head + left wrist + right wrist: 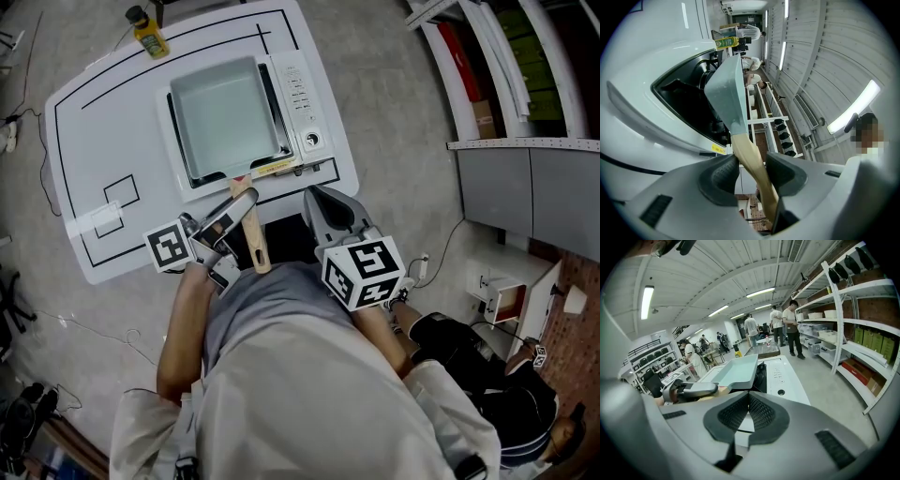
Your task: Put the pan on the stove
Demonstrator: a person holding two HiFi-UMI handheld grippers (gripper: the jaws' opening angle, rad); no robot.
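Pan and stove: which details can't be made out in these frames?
- The stove top: head view, covered by the pan.
- Whether the pan touches the stove: head view looks straight down on it.
- The control panel print: too small in every view.
- The bottle label: head view, too small.
- The handle end: left gripper view, behind the left claw.

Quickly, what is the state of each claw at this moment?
Left claw: closed on the wooden handle of the pan.
Right claw: closed, holding nothing.
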